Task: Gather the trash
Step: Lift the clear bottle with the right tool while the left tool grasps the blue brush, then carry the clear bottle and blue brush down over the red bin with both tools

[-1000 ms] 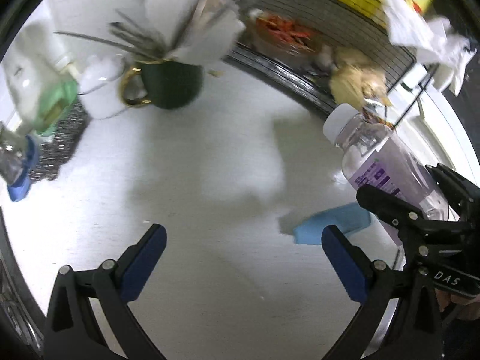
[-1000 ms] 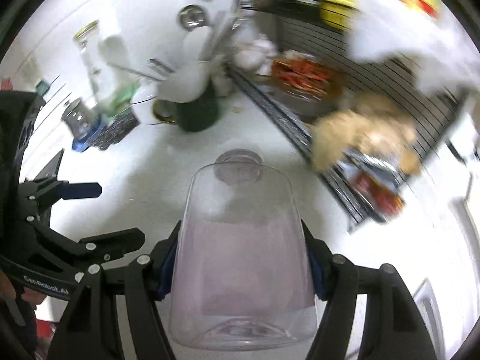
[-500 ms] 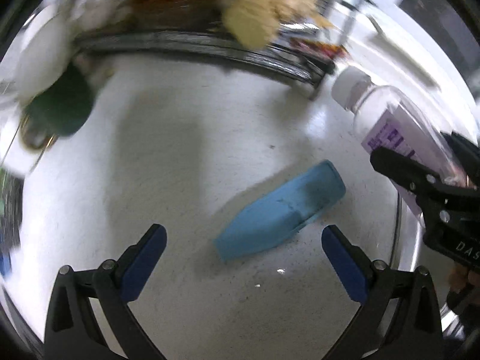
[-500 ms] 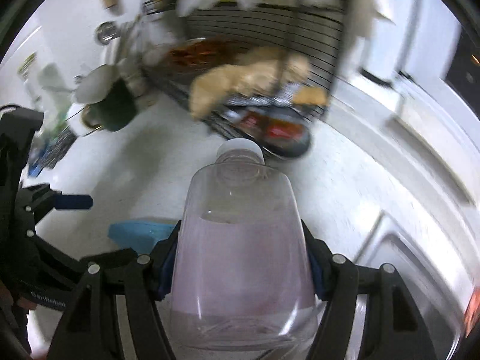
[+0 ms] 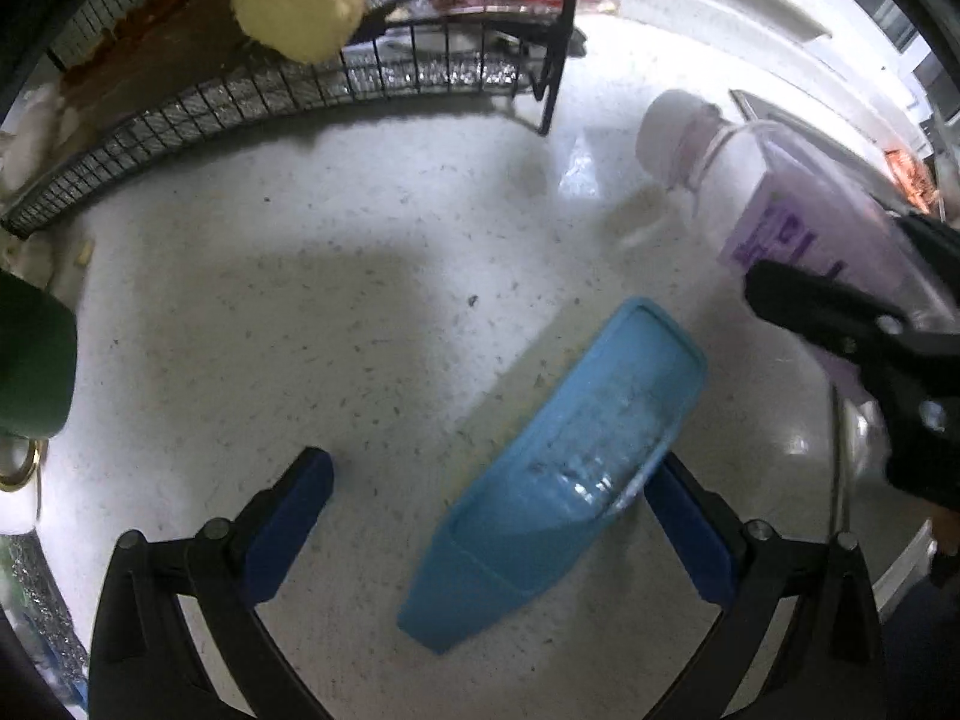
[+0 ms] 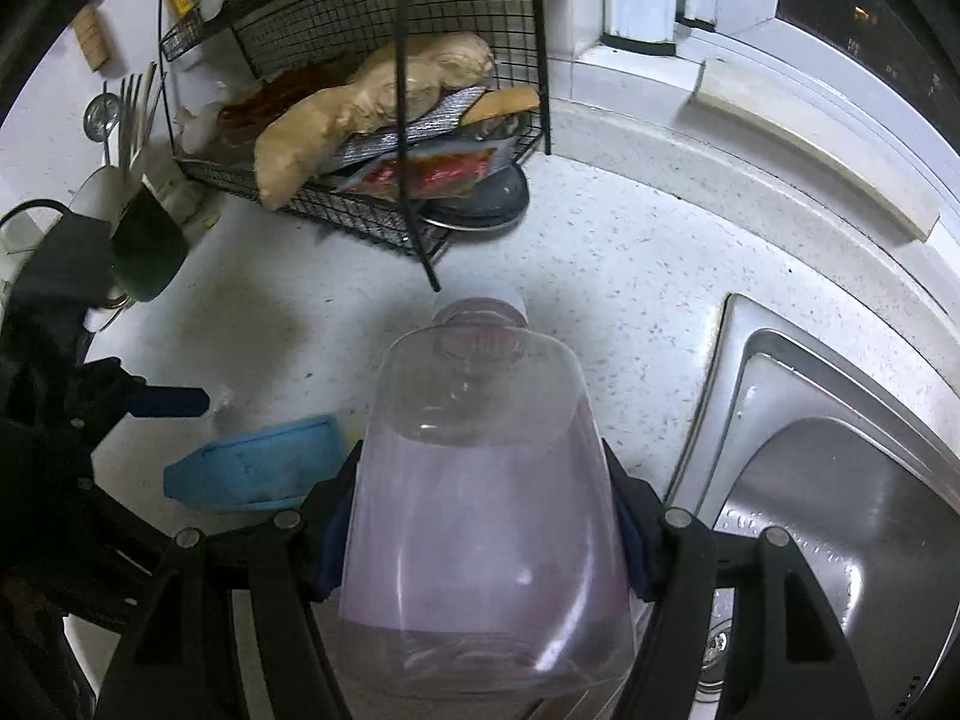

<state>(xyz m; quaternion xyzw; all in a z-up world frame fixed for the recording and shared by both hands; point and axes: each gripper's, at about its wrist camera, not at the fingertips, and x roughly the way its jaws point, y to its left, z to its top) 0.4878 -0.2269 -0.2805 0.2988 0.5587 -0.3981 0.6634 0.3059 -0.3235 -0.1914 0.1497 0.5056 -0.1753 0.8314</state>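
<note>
The right gripper [image 6: 483, 531] keeps its jaws closed on the clear plastic bottle with a white cap and purple label [image 6: 480, 516], carried above the white speckled tabletop [image 6: 630, 300] beside the steel sink [image 6: 840, 540]. The left gripper [image 5: 489, 516] has its jaws wide open and empty; in the last second it has come down over the flat light-blue plastic tray [image 5: 564, 480], which now lies between the blue pads, near the black wire rack [image 5: 300, 90]. I judge this tray is the next trash to collect, so closing on it should follow.
</note>
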